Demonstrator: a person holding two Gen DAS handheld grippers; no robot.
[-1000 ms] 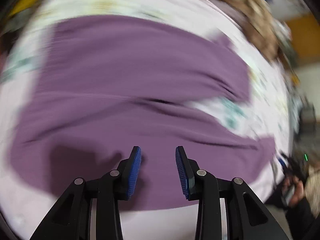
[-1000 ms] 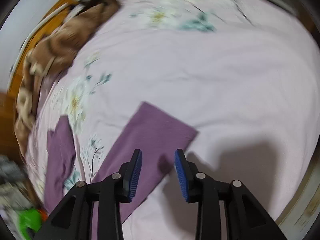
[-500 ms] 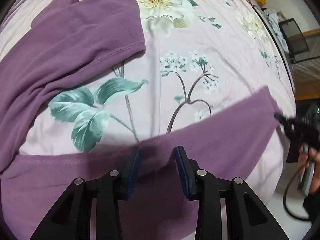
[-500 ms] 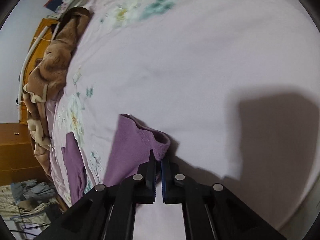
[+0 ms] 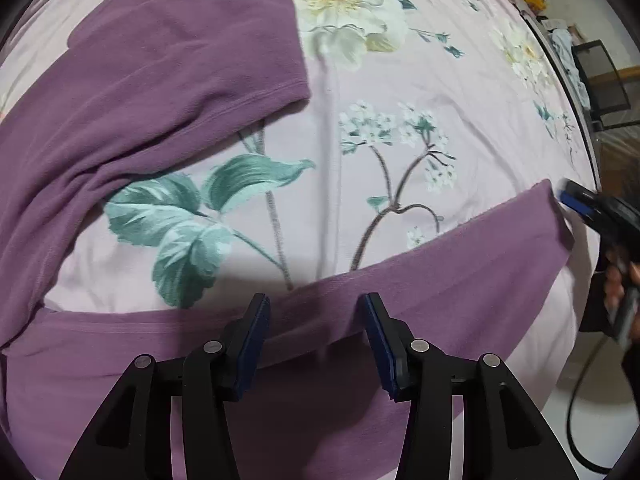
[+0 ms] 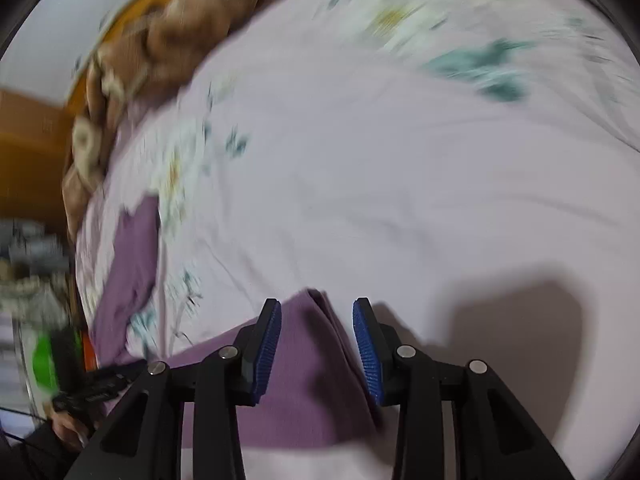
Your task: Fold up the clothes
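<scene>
A purple fleece garment [image 5: 168, 92] lies spread on a pink flowered bedsheet [image 5: 360, 128]. One part runs up to the left, and a long band [image 5: 440, 280] stretches to the right. My left gripper [image 5: 316, 340] is open just above the near edge of that band, nothing between its fingers. At the band's far right end sits the right gripper [image 5: 576, 200], held by a hand. In the blurred right wrist view, my right gripper [image 6: 316, 340] stands open over the purple corner [image 6: 312, 360], which lies loose between the fingers.
A brown blanket [image 6: 132, 52] is bunched along the bed's far edge by an orange headboard. A black chair [image 5: 604, 80] stands beyond the bed on the right. A black cable [image 5: 576, 408] hangs near the hand. Bare pink sheet [image 6: 400, 180] spreads ahead of the right gripper.
My right gripper, shut on the purple corner half a second ago, has opened and let it go. The left gripper stayed open and barely moved in the last half second.
</scene>
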